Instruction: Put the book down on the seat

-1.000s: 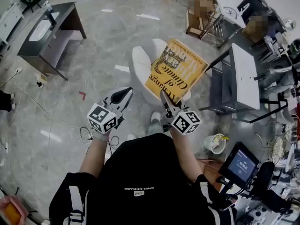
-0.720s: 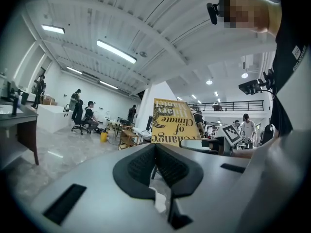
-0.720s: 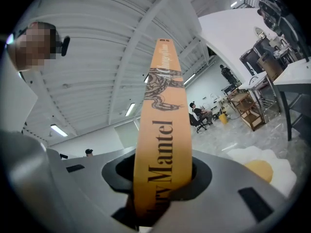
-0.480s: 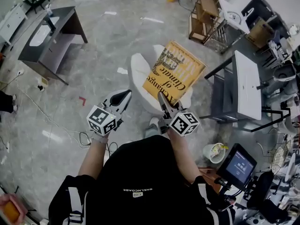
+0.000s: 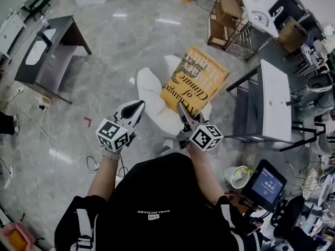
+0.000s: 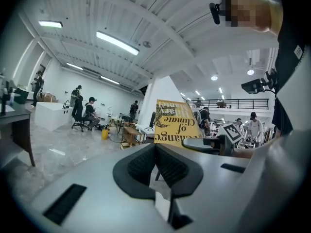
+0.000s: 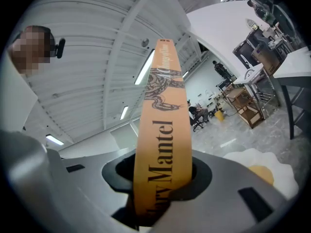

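Note:
A large yellow book [image 5: 194, 82] with dark lettering hangs in the air over a white seat [image 5: 153, 101] in the head view. My right gripper [image 5: 181, 109] is shut on the book's lower corner. In the right gripper view the book's orange spine [image 7: 163, 130] runs up from between the jaws, and the white seat [image 7: 262, 165] shows low at the right. My left gripper [image 5: 137, 106] floats to the left of the book, shut and holding nothing. The left gripper view has the book [image 6: 176, 128] ahead, held upright, beyond the closed jaws [image 6: 156, 166].
A grey desk [image 5: 49, 59] stands at the far left. At the right is a white-topped table [image 5: 275, 98], with wooden stools [image 5: 226, 15] behind it. A white bin [image 5: 239, 175] and a screen [image 5: 266, 184] sit near my right side. Cables trail on the marble floor [image 5: 104, 46].
The view has shifted a little, so the seat and book sit slightly lower left in the picture. Both grippers keep their hold and spacing.

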Demonstrator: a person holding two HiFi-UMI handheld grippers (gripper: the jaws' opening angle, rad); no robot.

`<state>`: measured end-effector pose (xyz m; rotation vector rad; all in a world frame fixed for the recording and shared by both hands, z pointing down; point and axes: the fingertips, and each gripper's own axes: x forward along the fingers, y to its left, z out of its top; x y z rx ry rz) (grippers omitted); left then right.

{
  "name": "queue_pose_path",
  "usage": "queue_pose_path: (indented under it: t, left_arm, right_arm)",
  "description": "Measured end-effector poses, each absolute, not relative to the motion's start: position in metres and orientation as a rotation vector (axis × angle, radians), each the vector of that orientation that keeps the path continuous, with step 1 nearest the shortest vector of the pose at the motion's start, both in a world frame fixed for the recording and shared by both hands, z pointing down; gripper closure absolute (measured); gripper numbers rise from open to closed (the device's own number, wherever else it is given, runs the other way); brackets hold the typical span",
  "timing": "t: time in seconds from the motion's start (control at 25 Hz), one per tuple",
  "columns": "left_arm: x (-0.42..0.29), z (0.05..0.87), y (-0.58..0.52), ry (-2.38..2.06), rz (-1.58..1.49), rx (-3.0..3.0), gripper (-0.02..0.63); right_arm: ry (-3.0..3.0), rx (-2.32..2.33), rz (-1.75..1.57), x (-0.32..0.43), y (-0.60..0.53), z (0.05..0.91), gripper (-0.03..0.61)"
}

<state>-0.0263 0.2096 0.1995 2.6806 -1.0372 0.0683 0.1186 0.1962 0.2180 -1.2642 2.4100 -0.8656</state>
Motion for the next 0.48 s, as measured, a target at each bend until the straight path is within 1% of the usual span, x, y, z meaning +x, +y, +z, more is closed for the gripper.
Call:
queue_pose_path:
  t: [0.48]
  left_arm:
    - [0.068, 0.197, 0.112, -1.011, 0.131, 2.697, 0.600]
  right_arm:
    - [2.370, -1.256, -0.906, 0.206, 0.094, 0.223, 0.417]
